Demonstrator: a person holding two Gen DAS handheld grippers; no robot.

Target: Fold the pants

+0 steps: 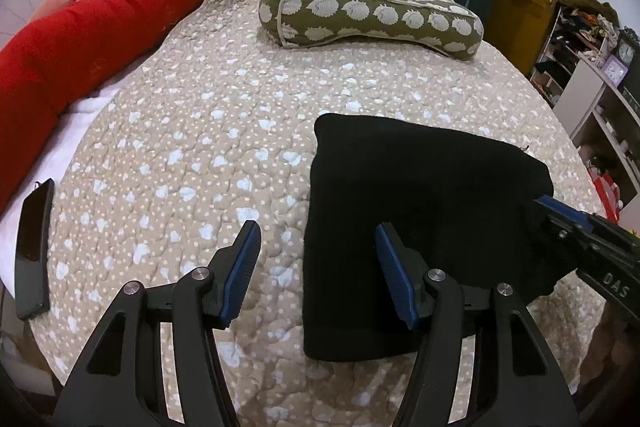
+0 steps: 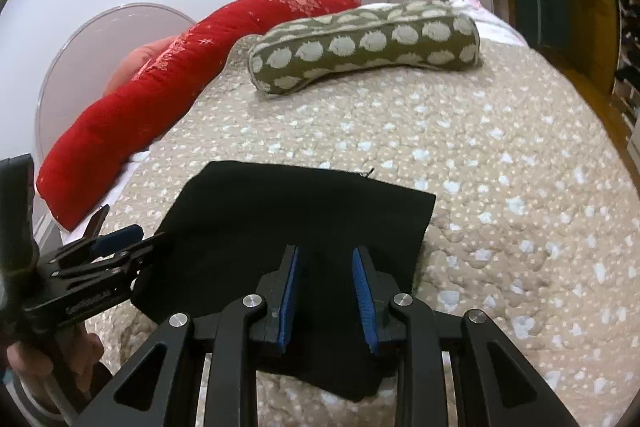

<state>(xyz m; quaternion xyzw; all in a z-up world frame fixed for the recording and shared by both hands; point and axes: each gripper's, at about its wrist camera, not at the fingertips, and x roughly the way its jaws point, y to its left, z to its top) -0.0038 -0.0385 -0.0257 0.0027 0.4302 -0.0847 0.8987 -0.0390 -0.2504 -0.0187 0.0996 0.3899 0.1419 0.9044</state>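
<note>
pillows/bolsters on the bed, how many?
2. The green patterned pillow lies at the far end of the quilt; the long red bolster runs along the quilt's left edge. A pinkish shape behind it may be another.

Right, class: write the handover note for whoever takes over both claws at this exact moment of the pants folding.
Left claw: open, holding nothing, at the left edge of the pants.
Right claw: open, empty, low over the near part of the pants; whether it touches the fabric cannot be told.
Pants: black, lying flat on the quilted bedspread as a compact rectangular bundle, near side of the bed, apart from the green pillow and red duvet.
Done: pants look folded and released.
Left: probably only tidying the edges and withdrawing both claws. Mind the phone at the bed's left edge.
</note>
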